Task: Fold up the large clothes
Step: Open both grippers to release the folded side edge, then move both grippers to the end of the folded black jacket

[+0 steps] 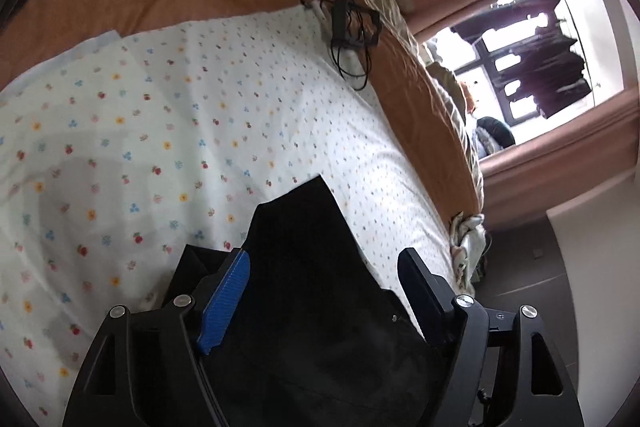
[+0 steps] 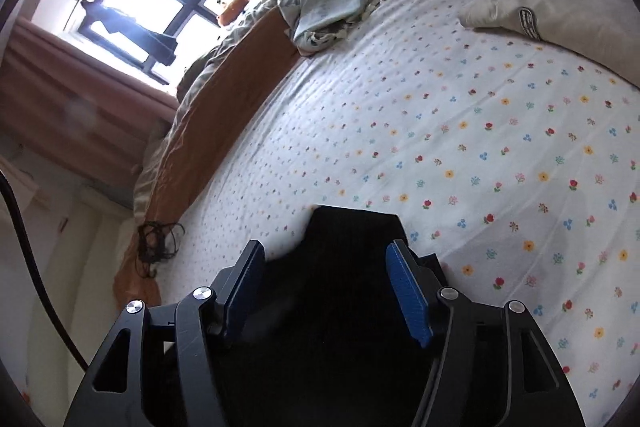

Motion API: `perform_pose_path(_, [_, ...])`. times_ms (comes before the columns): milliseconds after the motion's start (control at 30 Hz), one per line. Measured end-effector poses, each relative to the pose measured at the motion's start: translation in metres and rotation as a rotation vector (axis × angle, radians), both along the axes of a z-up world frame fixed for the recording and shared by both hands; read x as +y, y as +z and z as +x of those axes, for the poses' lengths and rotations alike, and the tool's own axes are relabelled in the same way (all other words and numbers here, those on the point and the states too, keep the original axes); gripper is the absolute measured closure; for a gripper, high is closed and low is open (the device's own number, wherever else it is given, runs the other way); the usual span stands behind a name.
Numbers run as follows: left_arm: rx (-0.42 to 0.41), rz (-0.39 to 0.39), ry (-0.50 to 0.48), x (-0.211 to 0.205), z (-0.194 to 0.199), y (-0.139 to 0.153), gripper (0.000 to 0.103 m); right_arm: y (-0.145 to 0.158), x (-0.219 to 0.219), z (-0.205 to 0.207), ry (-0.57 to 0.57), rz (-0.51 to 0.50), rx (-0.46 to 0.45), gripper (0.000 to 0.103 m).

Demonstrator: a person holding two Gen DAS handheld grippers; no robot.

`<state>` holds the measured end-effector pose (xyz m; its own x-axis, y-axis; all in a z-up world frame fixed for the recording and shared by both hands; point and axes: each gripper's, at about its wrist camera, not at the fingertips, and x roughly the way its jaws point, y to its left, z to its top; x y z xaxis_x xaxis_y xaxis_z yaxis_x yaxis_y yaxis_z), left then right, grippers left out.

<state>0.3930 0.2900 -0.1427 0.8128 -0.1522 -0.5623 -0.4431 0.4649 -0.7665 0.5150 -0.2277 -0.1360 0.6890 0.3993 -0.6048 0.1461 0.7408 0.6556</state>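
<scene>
The black garment (image 1: 304,267) lies soft and limp on the bed's floral sheet (image 1: 160,131). Your left tool (image 1: 324,267) and right tool (image 2: 326,259) stand wide open, gripping nothing. Pinch its corners; expect sagging.

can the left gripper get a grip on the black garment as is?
Probably yes. The left gripper is open with the black fabric garment lying between its fingers on the flower-print sheet; nothing blocks it.
</scene>
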Motion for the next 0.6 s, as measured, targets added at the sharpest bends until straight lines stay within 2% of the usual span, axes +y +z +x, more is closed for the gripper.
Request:
perform_pose_path(100, [0.021, -0.013, 0.014, 0.000, -0.010, 0.001, 0.026, 0.006, 0.008, -0.009, 0.009, -0.030, 0.010, 0.039])
perform_pose_path(233, [0.028, 0.009, 0.013, -0.002, -0.029, 0.015, 0.026, 0.021, 0.025, -0.023, 0.063, -0.096, 0.023, 0.039])
perform_pose_path(367, [0.006, 0.066, -0.020, -0.016, -0.052, 0.033, 0.026, 0.040, 0.045, -0.047, 0.129, -0.178, 0.000, 0.039])
perform_pose_path(467, [0.004, 0.081, -0.056, -0.027, -0.067, 0.037, 0.026, 0.050, 0.057, -0.070, 0.160, -0.222, -0.026, 0.039])
perform_pose_path(600, [-0.006, 0.124, -0.071, -0.038, -0.091, 0.047, 0.026, 0.054, 0.065, -0.097, 0.197, -0.210, -0.030, 0.039])
